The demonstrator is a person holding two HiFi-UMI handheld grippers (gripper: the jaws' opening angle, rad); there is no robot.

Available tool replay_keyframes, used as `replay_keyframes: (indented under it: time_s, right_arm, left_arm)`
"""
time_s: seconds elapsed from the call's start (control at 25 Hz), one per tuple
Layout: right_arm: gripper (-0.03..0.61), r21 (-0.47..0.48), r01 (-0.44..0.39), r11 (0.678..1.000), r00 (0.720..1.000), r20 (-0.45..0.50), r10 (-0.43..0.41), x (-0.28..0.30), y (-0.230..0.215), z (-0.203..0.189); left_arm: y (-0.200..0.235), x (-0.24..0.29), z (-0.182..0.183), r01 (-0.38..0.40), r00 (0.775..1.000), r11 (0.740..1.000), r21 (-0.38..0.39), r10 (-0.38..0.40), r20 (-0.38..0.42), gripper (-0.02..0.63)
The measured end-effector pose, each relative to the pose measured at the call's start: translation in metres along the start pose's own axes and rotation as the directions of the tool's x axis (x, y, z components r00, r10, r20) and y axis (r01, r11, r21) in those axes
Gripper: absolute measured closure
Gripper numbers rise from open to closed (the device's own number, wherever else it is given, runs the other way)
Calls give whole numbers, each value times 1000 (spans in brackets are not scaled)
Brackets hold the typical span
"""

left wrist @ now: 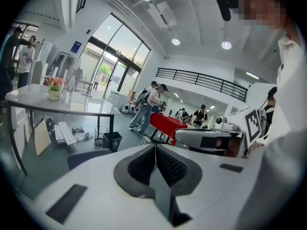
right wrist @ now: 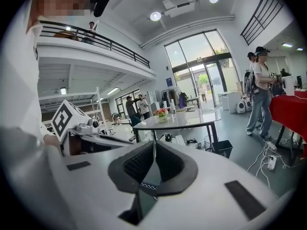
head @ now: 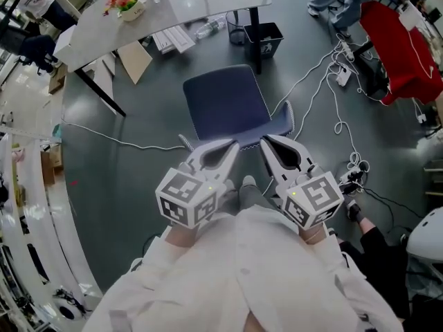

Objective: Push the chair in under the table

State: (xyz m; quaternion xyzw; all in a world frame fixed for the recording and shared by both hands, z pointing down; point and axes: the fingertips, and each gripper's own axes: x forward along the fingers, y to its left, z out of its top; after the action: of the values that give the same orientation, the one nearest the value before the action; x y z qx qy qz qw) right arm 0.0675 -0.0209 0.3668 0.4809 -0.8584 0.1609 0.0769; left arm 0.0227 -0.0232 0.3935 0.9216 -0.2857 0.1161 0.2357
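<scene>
Okay, head view first: the dark blue plastic chair (head: 228,106) stands on the grey floor, pulled out from the grey-topped bench (head: 104,30) just beyond it, seat fully clear of the top. The left gripper (head: 232,146) and right gripper (head: 266,141) sit side by side at the chair's near edge, fingers pressed together on both, nothing between them. Whether the tips touch the chair, I can't tell. My read is that it's a light, stiff shell on thin legs, so it should slide, though it could tip if shoved high. I'd press low on the near edge with both tips, evenly. A black waste bin (head: 263,40) stands beyond the chair by the bench leg, and that leg looks like the likeliest snag. White cables (head: 332,95) trail across the floor off the chair's right side.

Left gripper view now: fingers closed tip to tip, empty, with a sliver of the chair (left wrist: 88,157) showing past them and the bin (left wrist: 112,140) beyond it.

Right gripper view: fingers shut and empty here too, the bench (right wrist: 187,119) ahead carrying a small pot of flowers (right wrist: 162,115).
</scene>
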Motion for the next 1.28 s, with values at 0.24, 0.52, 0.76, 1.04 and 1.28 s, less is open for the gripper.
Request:
replay_keyframes:
  time_s: [0.24,0.52,0.76,1.04,1.28]
  right_arm:
    - [540,-23,-45,999,998,-38,44,9,-11,-7]
    - [540,-70,-115,991,991,-76,109,16,-7,-19]
    - [540,-132,-134,982,984,-136,116,18,-9,-31]
    - [540,-119,-123,985,981,-167,103,23,-26,-45]
    - [538,-177,-117,977,974,-211,79,29,-40,-63]
  left_arm:
    - [7,7,-12,-70,997,997,17,71,-24,597]
    - [8,12,-28,-108,992,993,58,111,-59,595]
    - [7,18,-39,-113,988,988,102,123,-95,595]
    - [18,26,-53,-132,978,975,178,158,-136,595]
    - [21,36,-73,-116,966,976,184,154,-209,595]
